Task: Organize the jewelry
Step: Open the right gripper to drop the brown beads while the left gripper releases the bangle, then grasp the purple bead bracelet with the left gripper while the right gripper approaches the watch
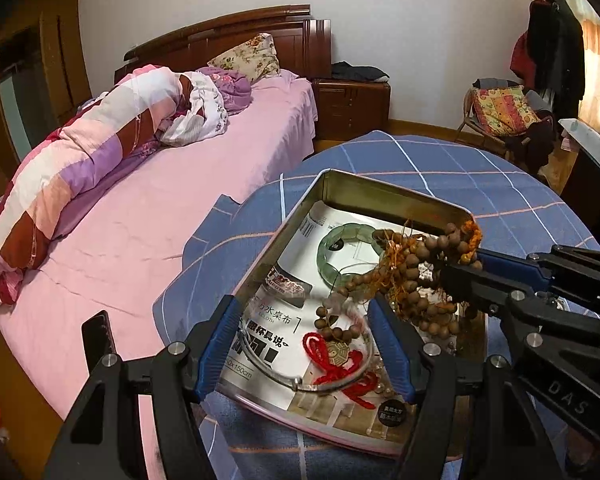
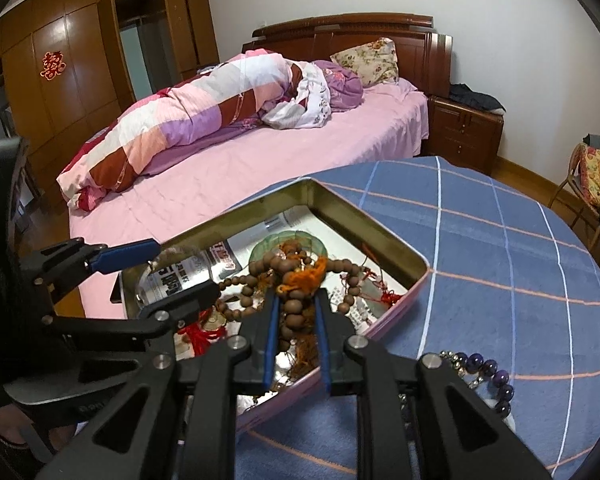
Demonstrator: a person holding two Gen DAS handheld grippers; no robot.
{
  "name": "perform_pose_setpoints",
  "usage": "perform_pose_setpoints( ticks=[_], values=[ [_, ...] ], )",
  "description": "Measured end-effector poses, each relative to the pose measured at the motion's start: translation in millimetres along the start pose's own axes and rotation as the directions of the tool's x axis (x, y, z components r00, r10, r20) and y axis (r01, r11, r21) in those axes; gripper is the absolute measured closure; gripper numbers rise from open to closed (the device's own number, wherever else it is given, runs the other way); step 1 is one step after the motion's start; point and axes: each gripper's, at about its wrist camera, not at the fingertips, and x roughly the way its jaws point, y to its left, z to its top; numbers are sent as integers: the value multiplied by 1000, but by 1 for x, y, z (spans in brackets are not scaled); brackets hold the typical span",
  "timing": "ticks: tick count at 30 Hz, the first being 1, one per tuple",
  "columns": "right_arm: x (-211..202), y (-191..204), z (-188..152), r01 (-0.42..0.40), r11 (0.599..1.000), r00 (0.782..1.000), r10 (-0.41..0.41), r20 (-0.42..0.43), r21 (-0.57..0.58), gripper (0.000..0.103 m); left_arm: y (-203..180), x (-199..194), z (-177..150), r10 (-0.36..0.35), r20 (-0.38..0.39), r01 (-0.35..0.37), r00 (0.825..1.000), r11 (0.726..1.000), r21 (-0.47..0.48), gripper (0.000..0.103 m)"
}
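Observation:
A metal tin (image 1: 384,190) (image 2: 364,216) lined with printed paper sits on the blue checked tablecloth. In it lie a green jade bangle (image 1: 332,248), a silver bangle (image 1: 276,372) and a red knotted cord charm (image 1: 332,360). My right gripper (image 2: 296,308) (image 1: 458,266) is shut on a brown wooden bead necklace with orange tassels (image 2: 296,276) (image 1: 412,276), held over the tin. My left gripper (image 1: 300,316) (image 2: 172,268) is open over the tin's near left part, holding nothing.
A purple bead bracelet (image 2: 488,376) lies on the tablecloth (image 2: 500,260) to the right of the tin. A pink bed (image 1: 140,208) stands close on the left. A nightstand (image 1: 352,104) and a chair with a cushion (image 1: 500,108) stand behind.

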Motion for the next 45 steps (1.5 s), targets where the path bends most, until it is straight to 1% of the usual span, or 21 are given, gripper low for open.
perform_pose_setpoints(
  ticks=[1, 2, 3, 5, 6, 7, 8, 10, 14, 20, 22, 24, 28, 29, 32, 34, 38, 41, 45],
  values=[
    [0, -2, -1, -1, 1000, 1000, 1, 0, 8, 77, 0, -1, 1, 1, 2, -1, 1000, 1000, -1, 36],
    [0, -3, -1, -6, 1000, 1000, 7, -2, 17, 69, 0, -2, 1, 4, 3, -4, 1000, 1000, -5, 36],
    [0, -5, -2, -6, 1000, 1000, 6, -2, 24, 67, 1, -3, 2, 2, 3, -2, 1000, 1000, -9, 35],
    [-2, -7, -3, -4, 999, 1000, 4, 2, 32, 57, 1, -4, 2, -3, 4, 3, 1000, 1000, -16, 35],
    [-3, -8, -3, -6, 999, 1000, 6, 3, 38, 54, 2, -4, 2, -1, 4, 1, 1000, 1000, -19, 35],
    [-5, -9, -3, -10, 999, 1000, 10, 9, 47, 49, 2, -4, 3, 3, 2, -3, 1000, 1000, -20, 34],
    [-7, -10, -3, -11, 999, 1000, 10, 14, 51, 47, 2, -4, 3, 6, 0, -6, 1000, 1000, -22, 34],
    [-12, -11, -3, -13, 998, 1000, 12, 24, 59, 47, 3, -5, 3, 5, 4, -5, 1000, 1000, -24, 33],
    [-21, -15, -3, -9, 997, 999, 6, 42, 72, 39, 3, -6, 4, 10, 11, -10, 1000, 1000, -27, 31],
    [-22, -16, -3, -8, 998, 999, 6, 38, 68, 39, 3, -7, 4, 14, 9, -14, 1000, 999, -33, 30],
    [-27, -18, -5, -9, 998, 999, 6, 41, 65, 38, 4, -9, 5, 17, 12, -16, 1000, 999, -41, 25],
    [-34, -24, -9, 4, 998, 999, -7, 46, 61, 35, 5, -10, 5, 18, 20, -17, 1000, 999, -50, 22],
    [-55, -53, -21, 58, 995, 997, -63, 49, 86, 32, 2, -10, 4, 12, 17, -11, 1000, 999, -54, 21],
    [-61, -62, -25, 80, 992, 995, -85, 47, 100, 31, 1, -11, 4, 12, 17, -11, 1000, 999, -53, 21],
    [-77, -90, -41, 145, 980, 988, -151, 36, 140, 30, -6, -13, 4, 10, 16, -9, 1000, 999, -47, 21],
    [-87, -108, -53, 182, 968, 982, -188, 19, 175, 30, -12, -15, 3, 6, 20, -6, 1000, 999, -41, 21],
    [-98, -132, -75, 224, 946, 974, -228, -12, 233, 30, -28, -21, 2, -11, 30, 12, 999, 1000, -24, 21],
    [-100, -140, -85, 236, 938, 971, -235, -34, 253, 30, -45, -26, -1, -34, 36, 35, 999, 999, -5, 20],
    [-104, -139, -92, 224, 941, 974, -224, -30, 255, 30, -71, -33, -6, -69, 42, 68, 997, 997, 21, 20]
  ],
)
